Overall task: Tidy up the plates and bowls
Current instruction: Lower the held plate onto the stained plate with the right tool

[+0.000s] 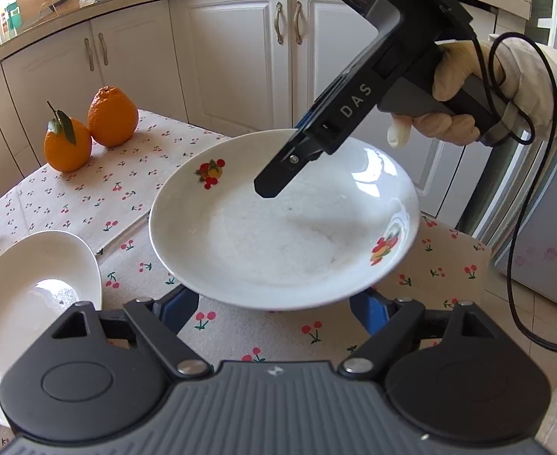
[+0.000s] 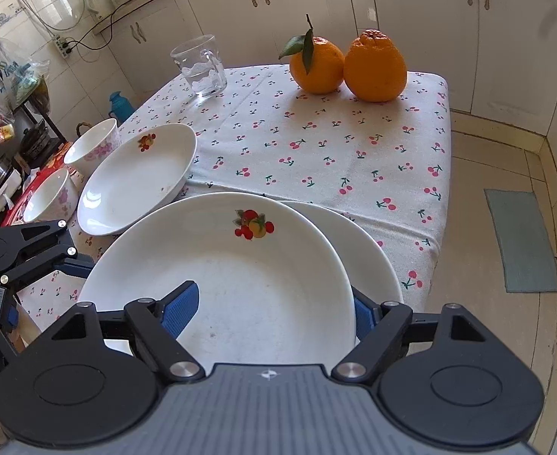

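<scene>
A white deep plate with a fruit print lies askew on a second white plate at the table's near corner. My right gripper is open over its near rim, with the left pad inside the dish and the right pad outside the rim. In the left wrist view the same plate fills the middle, and the right gripper reaches into it from the upper right. My left gripper is open, its fingers running under the plate's near rim. A third fruit-print plate lies further left.
Two flowered bowls stand left of the third plate. A glass mug and two oranges sit at the table's far side. The cherry-print tablecloth drops off at the right, with floor and a mat beyond.
</scene>
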Action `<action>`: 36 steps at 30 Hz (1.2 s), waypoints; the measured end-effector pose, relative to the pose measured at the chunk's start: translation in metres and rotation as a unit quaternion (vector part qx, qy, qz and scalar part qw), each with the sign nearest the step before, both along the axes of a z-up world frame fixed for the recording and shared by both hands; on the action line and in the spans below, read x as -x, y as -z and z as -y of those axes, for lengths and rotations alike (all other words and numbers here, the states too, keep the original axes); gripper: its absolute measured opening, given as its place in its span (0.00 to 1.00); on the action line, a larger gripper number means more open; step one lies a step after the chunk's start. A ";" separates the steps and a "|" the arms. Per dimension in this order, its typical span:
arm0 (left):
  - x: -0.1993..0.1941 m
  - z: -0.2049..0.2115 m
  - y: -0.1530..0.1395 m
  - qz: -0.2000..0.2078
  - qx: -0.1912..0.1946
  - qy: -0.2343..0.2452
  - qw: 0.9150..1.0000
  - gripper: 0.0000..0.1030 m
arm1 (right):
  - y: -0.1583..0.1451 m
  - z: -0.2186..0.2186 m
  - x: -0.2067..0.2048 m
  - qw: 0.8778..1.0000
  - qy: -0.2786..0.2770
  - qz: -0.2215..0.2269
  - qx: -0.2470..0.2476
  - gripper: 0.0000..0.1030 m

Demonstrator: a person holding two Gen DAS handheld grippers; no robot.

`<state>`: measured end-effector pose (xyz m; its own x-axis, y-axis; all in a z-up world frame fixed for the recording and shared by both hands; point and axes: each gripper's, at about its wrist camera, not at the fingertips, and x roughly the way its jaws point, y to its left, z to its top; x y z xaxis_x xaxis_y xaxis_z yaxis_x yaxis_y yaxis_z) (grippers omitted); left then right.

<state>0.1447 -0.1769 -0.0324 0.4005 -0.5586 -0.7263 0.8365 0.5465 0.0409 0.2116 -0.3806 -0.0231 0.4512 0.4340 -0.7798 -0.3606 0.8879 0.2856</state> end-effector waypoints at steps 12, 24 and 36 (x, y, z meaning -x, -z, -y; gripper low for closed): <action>-0.004 0.004 0.002 -0.008 0.007 0.003 1.000 0.84 | -0.003 0.013 0.014 1.000 0.022 0.002 0.003 0.83; -0.010 0.005 0.005 -0.015 0.016 0.003 1.000 0.87 | -0.009 0.020 0.032 0.999 0.045 0.007 0.007 0.83; -0.006 0.005 0.005 -0.009 0.023 -0.007 1.000 0.86 | -0.014 0.008 0.047 0.997 0.059 0.012 0.055 0.84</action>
